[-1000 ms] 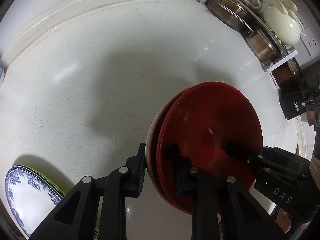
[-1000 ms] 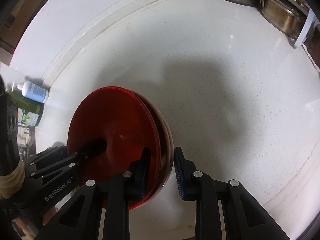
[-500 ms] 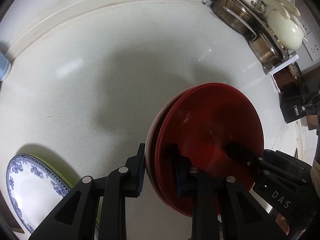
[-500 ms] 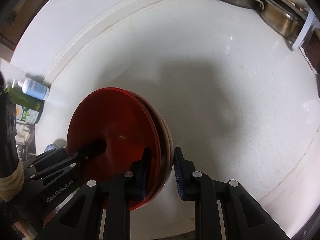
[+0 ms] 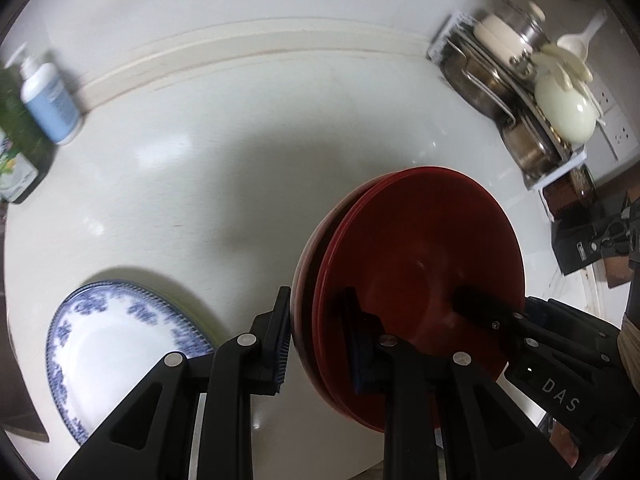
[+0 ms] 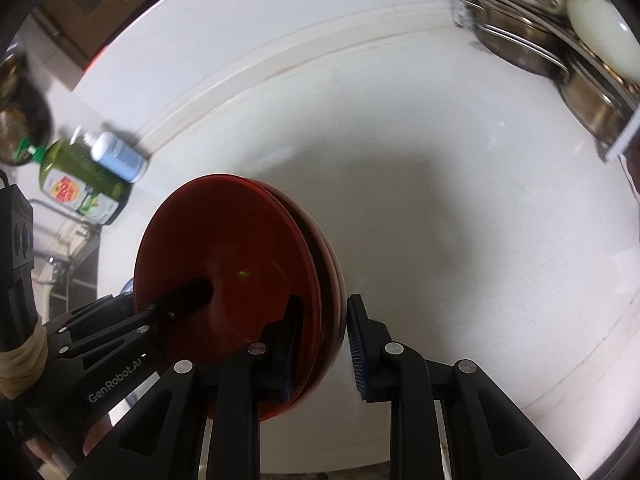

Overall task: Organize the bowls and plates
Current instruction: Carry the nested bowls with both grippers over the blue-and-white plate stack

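A stack of red plates [image 5: 420,260] hangs tilted on edge above the white counter [image 5: 240,160], held from both sides. My left gripper [image 5: 316,312] is shut on the stack's left rim, one pad outside and one inside the top plate. My right gripper [image 6: 325,312] is shut on the opposite rim of the same red stack [image 6: 240,248]. Each view also shows the other gripper's finger reaching into the top plate. A blue-and-white patterned plate [image 5: 116,344] lies on the counter at lower left, on top of a green-rimmed one.
A blue-white pump bottle [image 5: 48,104] and a green detergent bottle [image 6: 80,184] stand by the back wall on the left. A rack with steel pots and a cream lid [image 5: 560,112] fills the right corner. A black box [image 5: 580,240] sits at the right edge.
Both grippers and the red stack have risen and tipped back. More of the back wall, the bottles and the blue-patterned plate show now. The grip on the stack is unchanged.
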Action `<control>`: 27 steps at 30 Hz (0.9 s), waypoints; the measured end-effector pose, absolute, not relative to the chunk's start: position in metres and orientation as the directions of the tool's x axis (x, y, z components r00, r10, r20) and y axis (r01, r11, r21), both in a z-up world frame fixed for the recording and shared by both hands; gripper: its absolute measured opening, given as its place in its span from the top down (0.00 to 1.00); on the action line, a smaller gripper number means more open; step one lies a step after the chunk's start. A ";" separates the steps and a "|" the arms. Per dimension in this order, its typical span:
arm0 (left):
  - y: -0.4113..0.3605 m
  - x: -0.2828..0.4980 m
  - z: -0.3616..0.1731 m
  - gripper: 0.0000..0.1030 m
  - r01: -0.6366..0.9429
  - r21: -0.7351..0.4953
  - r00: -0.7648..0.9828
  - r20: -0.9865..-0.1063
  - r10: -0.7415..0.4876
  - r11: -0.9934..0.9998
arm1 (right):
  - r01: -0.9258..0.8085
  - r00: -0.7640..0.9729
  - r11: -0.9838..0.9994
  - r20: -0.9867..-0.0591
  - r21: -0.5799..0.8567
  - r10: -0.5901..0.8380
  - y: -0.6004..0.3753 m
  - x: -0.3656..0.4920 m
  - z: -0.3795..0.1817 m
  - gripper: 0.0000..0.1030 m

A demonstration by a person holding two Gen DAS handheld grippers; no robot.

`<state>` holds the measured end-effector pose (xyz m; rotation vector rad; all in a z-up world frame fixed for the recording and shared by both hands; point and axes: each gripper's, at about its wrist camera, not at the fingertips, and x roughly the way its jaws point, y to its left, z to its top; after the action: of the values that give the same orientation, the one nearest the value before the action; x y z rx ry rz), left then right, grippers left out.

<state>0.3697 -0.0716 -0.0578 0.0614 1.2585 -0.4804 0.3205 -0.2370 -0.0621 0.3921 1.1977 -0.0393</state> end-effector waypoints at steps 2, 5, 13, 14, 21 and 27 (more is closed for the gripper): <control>-0.060 0.368 -0.052 0.77 0.362 -0.210 0.245 -0.919 -0.310 0.908 | 0.205 0.377 0.938 -0.907 0.279 0.187 -0.229 0.322 -0.058 0.77; -0.041 0.368 -0.044 0.77 0.329 -0.210 0.272 -0.913 -0.305 0.921 | 0.161 0.383 0.946 -0.901 0.281 0.203 -0.213 0.327 -0.050 0.77; 0.009 0.362 -0.035 0.77 0.229 -0.206 0.318 -0.908 -0.273 0.951 | 0.036 0.379 0.956 -0.889 0.291 0.256 -0.174 0.337 -0.041 0.77; 0.016 0.361 -0.035 0.77 0.213 -0.203 0.323 -0.908 -0.265 0.956 | 0.020 0.373 0.956 -0.889 0.294 0.265 -0.168 0.338 -0.041 0.77; 0.061 0.352 -0.034 0.77 0.111 -0.196 0.346 -0.911 -0.223 0.974 | -0.086 0.336 0.949 -0.888 0.304 0.315 -0.129 0.343 -0.040 0.77; 0.095 0.343 -0.034 0.77 0.032 -0.195 0.356 -0.914 -0.194 0.980 | -0.154 0.301 0.939 -0.890 0.308 0.342 -0.096 0.348 -0.043 0.77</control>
<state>0.3427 0.0946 -0.0336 -0.1526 1.1994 -0.1469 0.3476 -0.0962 -0.0426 0.1766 1.2226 0.3310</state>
